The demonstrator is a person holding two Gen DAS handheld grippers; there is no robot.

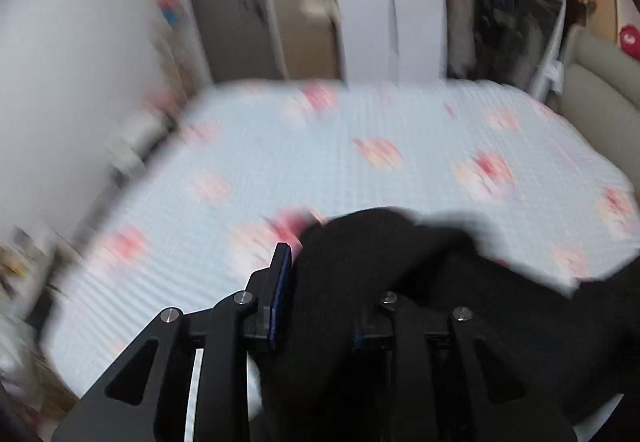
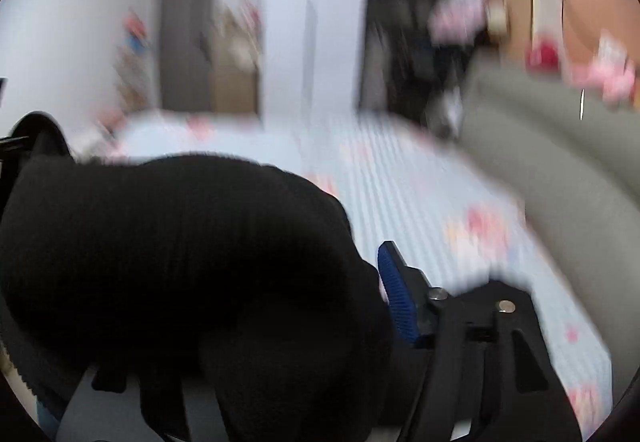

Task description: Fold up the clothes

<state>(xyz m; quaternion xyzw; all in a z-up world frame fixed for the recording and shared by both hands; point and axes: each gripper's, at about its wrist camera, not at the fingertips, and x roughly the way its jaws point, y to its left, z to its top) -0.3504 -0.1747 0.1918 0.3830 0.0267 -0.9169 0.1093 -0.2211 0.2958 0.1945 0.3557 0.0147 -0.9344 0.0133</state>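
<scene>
**Risk Assessment: Black Garment Lifted Between Two Grippers**

The left gripper is grasping a thick bunch of the black garment; the fabric is filling the gap between its fingers, and the far finger is buried under the cloth. The right gripper is holding the same garment, which is bulging over its near finger and pressing against the blue pad of the other.

Both views are blurring, so the grippers are judged to be moving quickly. The garment is hanging beyond the fingers above the bed, bunched rather than spread.

Likely faults:
- Fabric is slipping out if either grip is catching only loose folds, not an edge.
- The bunched layers are folding unevenly, since no hem or corner is visible.
- The garment is dragging across the quilt beneath the fingers and creasing.
</scene>
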